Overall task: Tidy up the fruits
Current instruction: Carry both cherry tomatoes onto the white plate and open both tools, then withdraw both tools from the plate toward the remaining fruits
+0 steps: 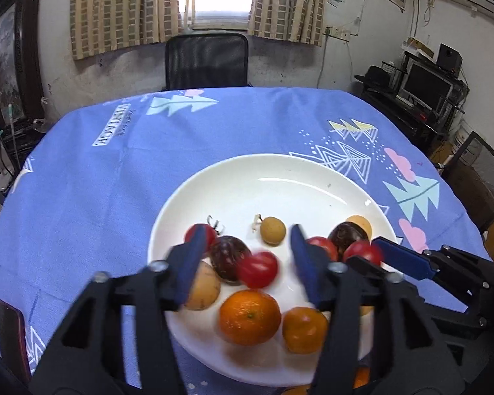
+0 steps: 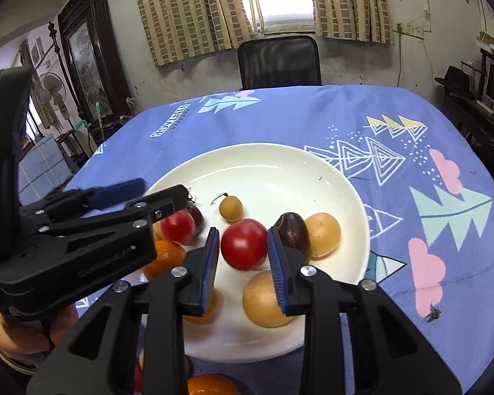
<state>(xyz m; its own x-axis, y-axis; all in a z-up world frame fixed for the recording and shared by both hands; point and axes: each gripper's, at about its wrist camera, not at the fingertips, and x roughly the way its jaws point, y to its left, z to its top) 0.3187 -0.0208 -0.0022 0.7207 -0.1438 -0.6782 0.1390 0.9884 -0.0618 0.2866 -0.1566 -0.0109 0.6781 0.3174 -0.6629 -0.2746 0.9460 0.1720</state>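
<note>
Fruits sit gathered on the white plate (image 2: 345,177), where the right gripper (image 2: 243,253), jaws spread, brackets a red tomato (image 2: 243,243) without touching it, likely to grasp, while the left gripper (image 1: 247,250) hovers spread above another tomato (image 1: 258,270)

Plate (image 1: 233,177) — plain cream-white, glossy. Tablecloth (image 1: 122,191) — periwinkle blue, printed with mint-green trees, pink clouds, white outlined triangles, yellow zigzag trees and white dots. Tomatoes (image 2: 243,244): bright red. Oranges (image 1: 249,316): deep orange, dimpled skin. Dark fruit (image 2: 292,234): brown-purple, nearly black. Small round fruit (image 1: 272,230): dull olive-tan. Larger round fruit (image 2: 322,234): pale yellow-orange. Left gripper (image 1: 250,260) and right gripper (image 2: 243,260): black frames with blue finger pads. Curtains (image 1: 122,6): beige and brown, in a brick-like check. Chair (image 1: 207,61): black mesh.
</note>
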